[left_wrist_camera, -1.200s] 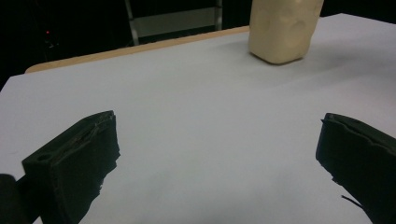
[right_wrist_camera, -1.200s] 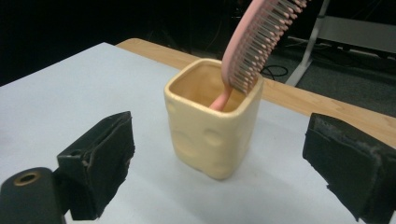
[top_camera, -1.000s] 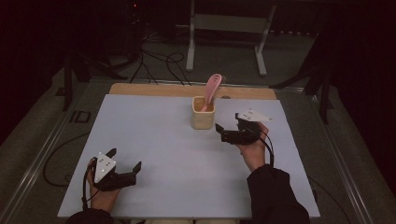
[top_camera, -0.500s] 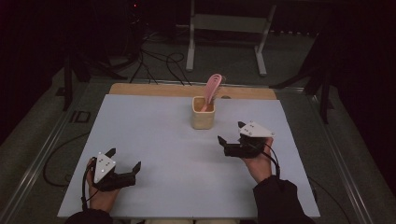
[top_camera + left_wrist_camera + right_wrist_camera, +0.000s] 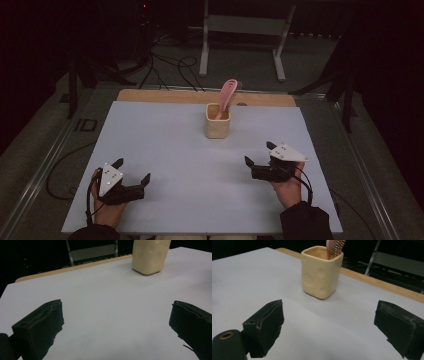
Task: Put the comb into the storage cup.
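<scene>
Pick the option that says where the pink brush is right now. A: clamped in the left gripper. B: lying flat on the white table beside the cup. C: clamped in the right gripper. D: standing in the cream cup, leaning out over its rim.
D: the pink brush stands in the cream cup, while the right gripper and left gripper sit open and empty on the table.

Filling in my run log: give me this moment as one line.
left tongs: open, empty | right tongs: open, empty, apart from cup | cup: upright, mid-table | pink brush: in cup, leaning
</scene>
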`<move>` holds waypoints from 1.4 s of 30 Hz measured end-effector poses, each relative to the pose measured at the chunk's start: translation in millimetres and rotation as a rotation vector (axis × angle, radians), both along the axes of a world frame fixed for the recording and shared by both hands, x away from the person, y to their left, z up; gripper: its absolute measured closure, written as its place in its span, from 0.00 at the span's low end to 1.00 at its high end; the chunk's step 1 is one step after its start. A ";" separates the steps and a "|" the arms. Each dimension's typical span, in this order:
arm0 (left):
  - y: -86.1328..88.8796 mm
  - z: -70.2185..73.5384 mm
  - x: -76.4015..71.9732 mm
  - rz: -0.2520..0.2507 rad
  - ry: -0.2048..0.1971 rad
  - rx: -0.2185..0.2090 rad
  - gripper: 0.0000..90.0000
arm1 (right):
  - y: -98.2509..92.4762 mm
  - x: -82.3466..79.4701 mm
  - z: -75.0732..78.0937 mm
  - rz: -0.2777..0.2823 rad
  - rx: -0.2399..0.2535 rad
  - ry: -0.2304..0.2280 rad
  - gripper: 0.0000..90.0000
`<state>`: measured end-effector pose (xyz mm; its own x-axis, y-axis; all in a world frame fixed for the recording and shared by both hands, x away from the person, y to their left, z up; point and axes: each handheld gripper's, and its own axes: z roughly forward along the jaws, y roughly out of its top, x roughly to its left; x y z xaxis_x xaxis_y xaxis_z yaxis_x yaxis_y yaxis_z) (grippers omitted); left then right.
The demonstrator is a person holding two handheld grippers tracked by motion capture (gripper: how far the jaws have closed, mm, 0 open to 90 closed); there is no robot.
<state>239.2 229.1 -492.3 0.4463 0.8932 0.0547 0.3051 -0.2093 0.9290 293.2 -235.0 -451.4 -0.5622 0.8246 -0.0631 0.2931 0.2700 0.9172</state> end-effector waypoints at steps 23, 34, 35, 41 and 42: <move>4.5 9.9 -8.2 -0.037 -0.006 0.015 0.00 | -37.9 -34.3 -21.8 -0.024 0.088 -0.015 0.10; 9.0 9.6 -13.7 -0.040 -0.001 0.004 0.00 | -62.4 -47.5 -30.4 -0.044 0.162 -0.047 0.10; 9.0 9.6 -13.7 -0.040 -0.001 0.004 0.00 | -62.4 -47.5 -30.4 -0.044 0.162 -0.047 0.10; 14.5 8.0 -14.5 -0.029 0.001 -0.026 0.00 | -67.5 -48.9 -34.0 -0.044 0.164 -0.064 0.10; 15.3 7.7 -14.4 -0.030 0.000 -0.031 0.00 | -67.4 -48.8 -34.6 -0.043 0.162 -0.065 0.10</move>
